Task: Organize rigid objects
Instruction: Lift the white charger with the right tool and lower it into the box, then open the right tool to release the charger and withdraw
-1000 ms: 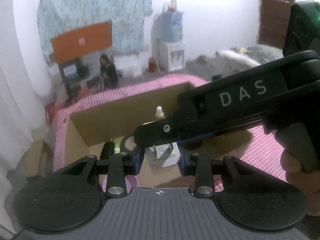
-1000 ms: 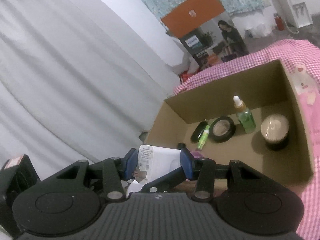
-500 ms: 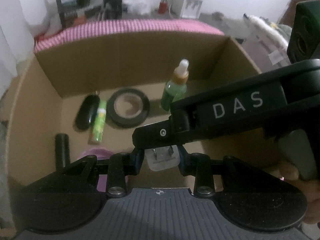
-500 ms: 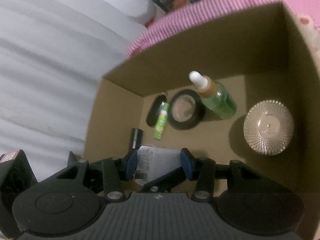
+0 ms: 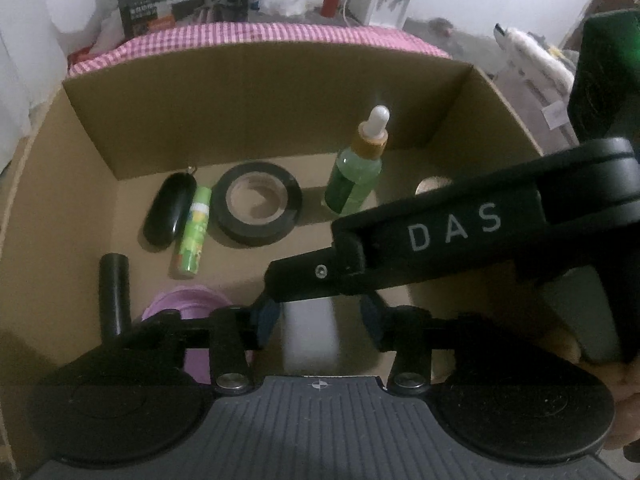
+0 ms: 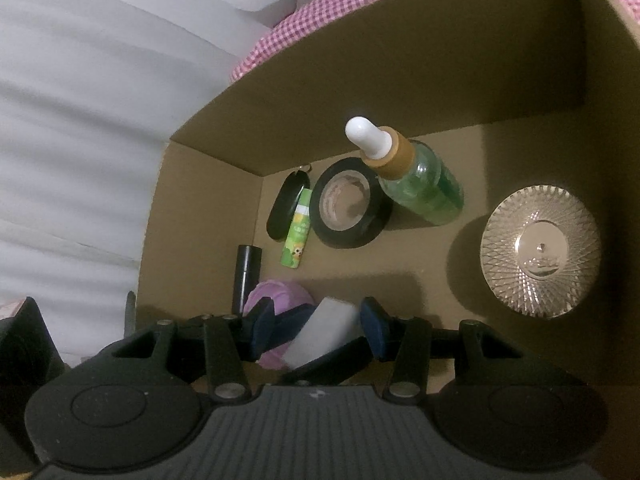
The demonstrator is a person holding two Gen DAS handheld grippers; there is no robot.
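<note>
Both grippers pointed down into an open cardboard box [image 5: 248, 92] that sat on a pink checked cloth [image 5: 248, 34].

Left gripper [image 5: 318, 320]: fingers [image 5: 266, 316] spreading at this moment. White charger block [image 5: 310, 332], blurred, lay between them; gaps showed on both sides, so the fingers were released from it.

Right gripper [image 6: 318, 322]: blue fingers [image 6: 370, 322] stood either side of the same white block [image 6: 324, 330], which sat tilted. The right-hand pad lay against the block's edge, the left-hand one stood apart from it. Could not tell whether the block was truly pinched. The right tool's black arm crossed the left wrist view above the block.

Box floor, far row by the back wall, left to right:
- black oval case [image 5: 170, 212], lying flat
- green tube [image 5: 194, 232], lying just beside the case
- black tape roll [image 5: 256, 210], flat
- green dropper bottle [image 5: 356, 176], upright, white bulb on top

Faceted round lid [image 6: 540, 250] stood toward the right wall, well apart from the rest.

Near the left wall: a black cylinder [image 5: 114, 294] and a purple round item [image 6: 280, 300], partly hidden behind the fingers.
</note>
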